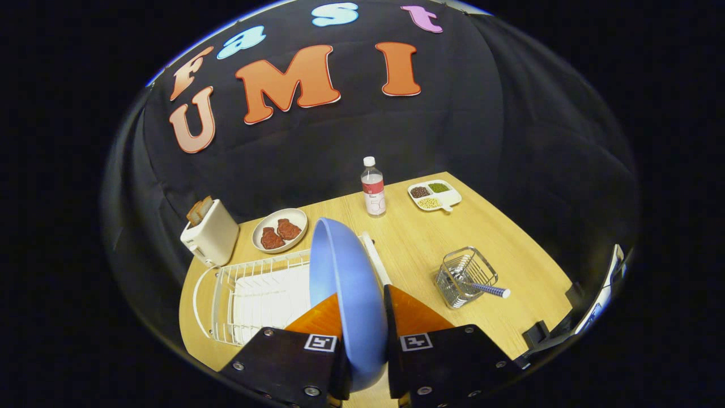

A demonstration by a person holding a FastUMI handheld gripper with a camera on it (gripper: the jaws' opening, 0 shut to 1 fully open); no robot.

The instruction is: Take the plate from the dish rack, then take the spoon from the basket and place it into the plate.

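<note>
While our gripper (365, 317) pinches the blue plate (345, 294) on edge between both fingers, above the dish rack (255, 294), we should carry it level and set it down flat. Right of the fingers, the spoon (487, 289) leans in the basket (465, 276), handle pointing right.

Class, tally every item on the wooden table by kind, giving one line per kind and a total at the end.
Dishes (blue plate clamped between the fingers, meat plate, divided dish): 3
Racks and baskets (dish rack, wire basket): 2
Spoon: 1
Bottle: 1
Toaster: 1
Total: 8
</note>
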